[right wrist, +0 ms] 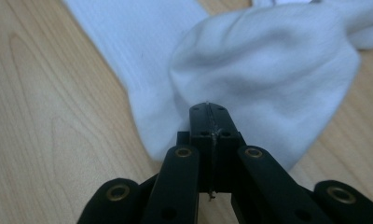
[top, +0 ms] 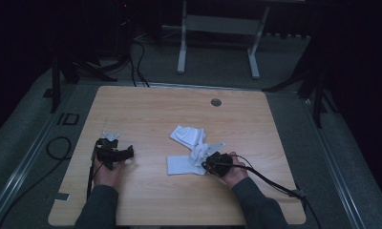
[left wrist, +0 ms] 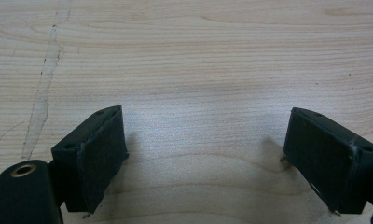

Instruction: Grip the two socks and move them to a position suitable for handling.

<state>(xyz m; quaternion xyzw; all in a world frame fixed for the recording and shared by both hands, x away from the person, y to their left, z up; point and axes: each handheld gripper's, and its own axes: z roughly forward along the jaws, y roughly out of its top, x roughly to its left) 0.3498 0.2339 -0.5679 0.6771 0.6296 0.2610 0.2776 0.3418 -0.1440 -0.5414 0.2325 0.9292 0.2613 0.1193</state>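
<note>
Right gripper (right wrist: pixel 209 108) jaws are pressed together, seemingly pinching white sock (right wrist: pixel 268 60) fabric; left gripper (left wrist: pixel 205 154) is held apart over bare table (left wrist: pixel 198 56).

The person wears dark grey-green long sleeves (top: pixel 99 207), cuffs at the lower edge of the high view. Each hand carries a black gripper: the left gripper (left wrist: pixel 205 163) has flat matte pads, the right gripper (right wrist: pixel 211 123) has brass-ringed pivot holes. A black cable (top: pixel 265 180) trails to the lower right
</note>
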